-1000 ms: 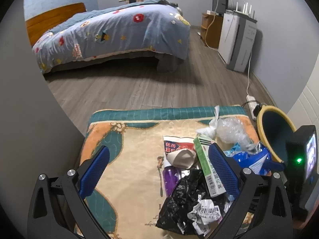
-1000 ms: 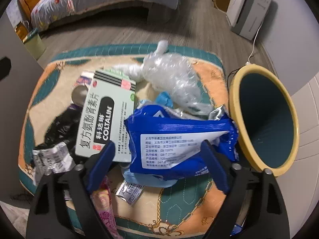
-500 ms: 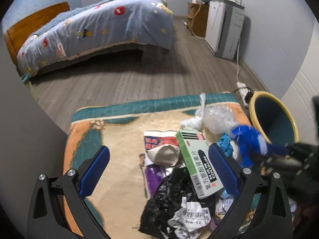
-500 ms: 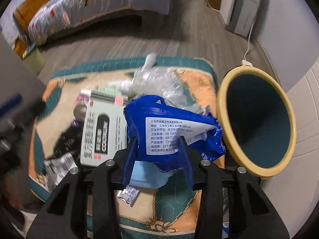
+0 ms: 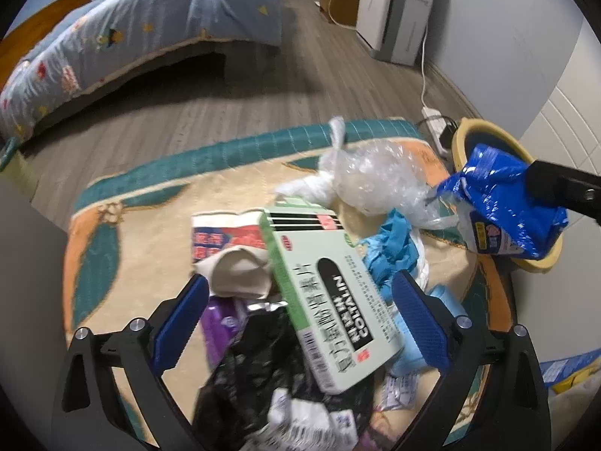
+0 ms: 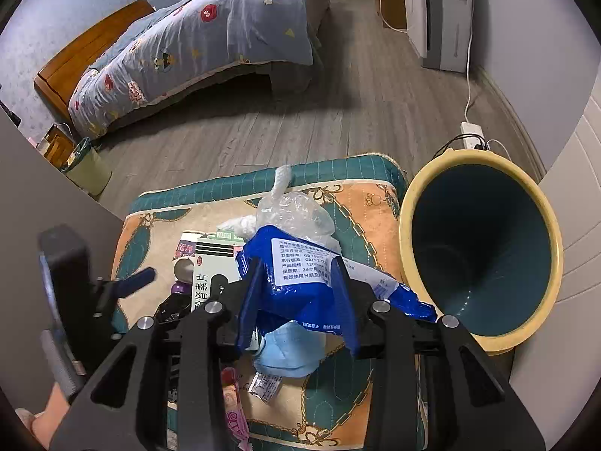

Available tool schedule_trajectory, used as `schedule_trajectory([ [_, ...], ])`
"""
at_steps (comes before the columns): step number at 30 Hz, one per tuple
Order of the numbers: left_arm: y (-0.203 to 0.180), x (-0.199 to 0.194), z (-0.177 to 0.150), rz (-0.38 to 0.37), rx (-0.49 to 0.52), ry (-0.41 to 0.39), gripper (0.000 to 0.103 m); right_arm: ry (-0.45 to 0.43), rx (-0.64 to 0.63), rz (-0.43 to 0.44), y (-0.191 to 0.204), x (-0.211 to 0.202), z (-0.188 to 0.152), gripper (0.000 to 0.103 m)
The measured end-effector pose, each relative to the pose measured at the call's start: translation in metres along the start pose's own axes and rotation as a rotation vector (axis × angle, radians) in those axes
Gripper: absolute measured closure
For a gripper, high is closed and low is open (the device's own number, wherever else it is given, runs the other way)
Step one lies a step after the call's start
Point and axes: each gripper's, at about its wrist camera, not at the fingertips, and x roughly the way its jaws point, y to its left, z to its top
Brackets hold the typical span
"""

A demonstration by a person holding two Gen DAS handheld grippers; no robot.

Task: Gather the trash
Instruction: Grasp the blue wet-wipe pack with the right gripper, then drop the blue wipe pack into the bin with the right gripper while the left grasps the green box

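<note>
My right gripper (image 6: 300, 282) is shut on a blue plastic packet (image 6: 300, 278) and holds it above the cushion, left of the yellow-rimmed teal bin (image 6: 484, 248). The left wrist view shows the packet (image 5: 503, 210) lifted in front of the bin (image 5: 473, 131). My left gripper (image 5: 300, 315) is open, its blue pads either side of a pale green medicine box (image 5: 326, 300) that lies on a black bag (image 5: 263, 372). A clear plastic bag (image 5: 372, 176), blue glove (image 5: 394, 240) and red-and-white wrapper (image 5: 221, 236) lie beyond.
The trash lies on a patterned teal and orange cushion (image 5: 112, 233). A bed (image 6: 210, 45) stands across the wood floor. A power strip and cable (image 6: 473, 135) lie behind the bin. A white appliance (image 6: 439, 15) stands by the right wall.
My right gripper closed on the blue packet and lifted it up toward the bin. My left gripper moved forward over the green box and stayed open.
</note>
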Motion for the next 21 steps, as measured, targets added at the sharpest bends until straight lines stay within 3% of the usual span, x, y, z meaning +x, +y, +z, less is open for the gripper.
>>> schedule_trajectory([
  [3,-0.002,0.008,0.002,-0.033,-0.011,0.011,0.009,0.009,0.012,0.021,-0.007,0.0,0.002,0.068],
  [6,-0.002,0.015,0.006,-0.067,-0.014,0.035,0.023,0.018,0.021,0.047,-0.011,0.0,0.005,0.068],
  [11,0.001,0.035,0.003,-0.054,-0.025,0.119,0.026,0.036,0.026,0.072,-0.014,0.003,0.006,0.068],
  [17,-0.003,0.024,0.008,-0.056,-0.007,0.073,0.064,0.046,0.007,0.091,-0.009,0.005,0.007,0.068],
  [21,-0.01,0.008,0.013,-0.067,0.029,0.028,0.075,0.025,-0.003,0.101,-0.007,-0.001,0.008,0.068],
])
